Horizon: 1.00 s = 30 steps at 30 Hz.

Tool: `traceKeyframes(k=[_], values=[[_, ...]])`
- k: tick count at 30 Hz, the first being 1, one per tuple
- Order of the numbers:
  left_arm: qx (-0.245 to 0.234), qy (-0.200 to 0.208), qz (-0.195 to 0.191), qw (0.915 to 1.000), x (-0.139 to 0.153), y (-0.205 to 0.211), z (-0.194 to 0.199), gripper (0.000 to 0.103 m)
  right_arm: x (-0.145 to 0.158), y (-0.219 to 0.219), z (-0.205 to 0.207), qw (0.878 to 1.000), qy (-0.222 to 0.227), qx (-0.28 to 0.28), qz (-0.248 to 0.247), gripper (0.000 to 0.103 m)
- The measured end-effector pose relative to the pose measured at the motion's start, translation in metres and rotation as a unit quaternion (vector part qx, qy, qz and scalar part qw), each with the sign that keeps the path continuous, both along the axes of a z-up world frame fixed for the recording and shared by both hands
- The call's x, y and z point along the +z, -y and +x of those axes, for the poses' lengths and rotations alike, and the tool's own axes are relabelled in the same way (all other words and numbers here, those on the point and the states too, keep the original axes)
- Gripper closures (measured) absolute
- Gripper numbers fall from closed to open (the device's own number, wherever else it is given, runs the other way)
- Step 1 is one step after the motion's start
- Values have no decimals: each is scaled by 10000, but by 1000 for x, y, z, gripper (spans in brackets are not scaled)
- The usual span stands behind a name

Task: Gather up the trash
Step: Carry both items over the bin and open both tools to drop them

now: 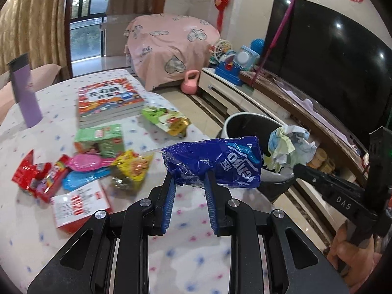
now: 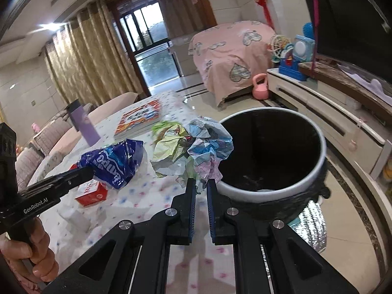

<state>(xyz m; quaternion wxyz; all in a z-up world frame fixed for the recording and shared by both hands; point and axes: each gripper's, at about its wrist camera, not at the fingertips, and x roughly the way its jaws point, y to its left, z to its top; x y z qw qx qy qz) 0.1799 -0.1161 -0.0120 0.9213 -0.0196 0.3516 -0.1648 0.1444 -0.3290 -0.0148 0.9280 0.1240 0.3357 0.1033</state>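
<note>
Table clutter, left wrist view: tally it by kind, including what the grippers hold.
Held trash: 2, blue wrapper in the left gripper, crumpled paper in the right gripper
Loose snack wrappers: 3, green, yellow, red
Boxes: 2, green, red-and-white
Book stacks: 1
Bottles: 1
Total: 9
</note>
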Motion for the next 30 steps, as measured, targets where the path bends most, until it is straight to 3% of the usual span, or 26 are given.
traceKeyframes(k=[12, 30], values=[[-370, -106, 53, 9992, 0, 56, 23, 80, 0, 48, 5, 9992, -68, -399, -2, 94], [-616, -339, 199, 9973, -7, 119, 68, 80, -4, 86, 44, 9979, -300, -517, -263, 94]])
